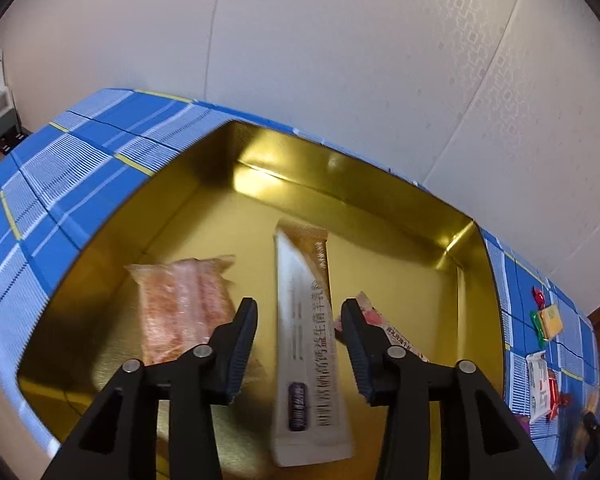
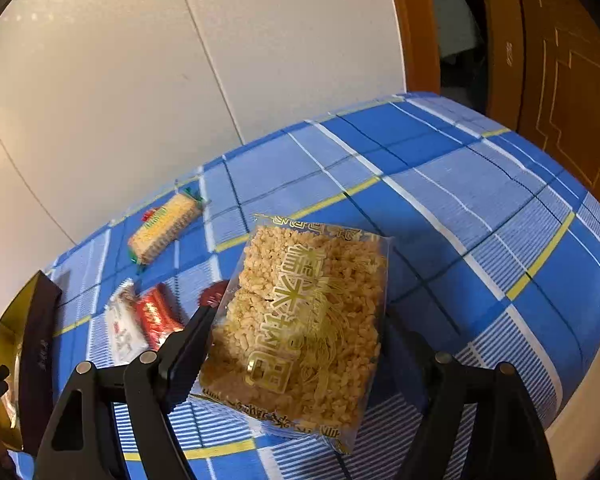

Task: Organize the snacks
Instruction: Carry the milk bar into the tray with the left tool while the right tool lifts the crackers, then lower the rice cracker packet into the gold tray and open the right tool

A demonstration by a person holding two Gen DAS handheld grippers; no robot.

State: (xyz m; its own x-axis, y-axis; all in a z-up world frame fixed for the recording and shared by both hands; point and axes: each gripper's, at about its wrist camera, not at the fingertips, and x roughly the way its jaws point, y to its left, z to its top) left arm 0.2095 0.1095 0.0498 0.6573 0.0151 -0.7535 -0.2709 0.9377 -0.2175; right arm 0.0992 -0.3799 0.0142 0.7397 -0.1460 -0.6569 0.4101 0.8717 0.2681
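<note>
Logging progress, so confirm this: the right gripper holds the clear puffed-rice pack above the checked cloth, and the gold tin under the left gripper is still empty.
Not empty. The left wrist view shows the gold tin already holding a white sachet and a pink packet. The rest stands.

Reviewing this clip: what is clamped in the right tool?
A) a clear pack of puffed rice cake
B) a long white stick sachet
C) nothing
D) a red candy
A: the right tool has its fingers pressed on both sides of the puffed rice cake pack, above the blue checked tablecloth.

Open left tool (image 1: 299, 316) over gold tin (image 1: 380, 216), white sachet (image 1: 306, 344)
</note>
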